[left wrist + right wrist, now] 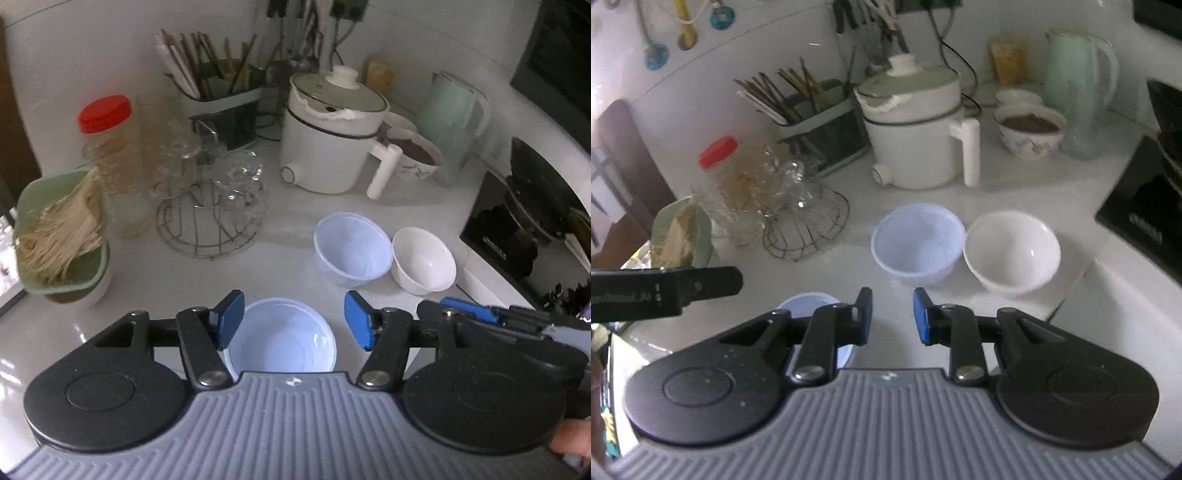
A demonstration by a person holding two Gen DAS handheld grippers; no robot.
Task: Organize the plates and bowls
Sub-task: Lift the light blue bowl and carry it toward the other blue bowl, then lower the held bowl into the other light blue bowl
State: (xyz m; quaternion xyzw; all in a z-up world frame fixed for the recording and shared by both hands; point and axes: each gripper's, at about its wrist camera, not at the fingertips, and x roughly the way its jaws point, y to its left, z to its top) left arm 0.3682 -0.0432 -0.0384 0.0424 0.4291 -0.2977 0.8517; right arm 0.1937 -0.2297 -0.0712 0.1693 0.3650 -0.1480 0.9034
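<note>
1. Three bowls sit loose on the worktop, none nested. Judging by that, stacking not started or barely.
2. Near plastic bowl sits below the left gripper, between its fingers; far plastic bowl stands just beside the white ceramic bowl.
3. Left gripper: fingers spread wide, holding nothing.
4. Right gripper: fingers partly open, empty, aimed towards the far pair.
5. Left to do: nest all three. No plates visible.

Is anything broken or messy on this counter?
Yes. The white cooking pot has ragged, peeling white material along its rim under the lid, so it looks damaged. The plastic bowls and the white bowl look whole, and nothing looks spilled.
</note>
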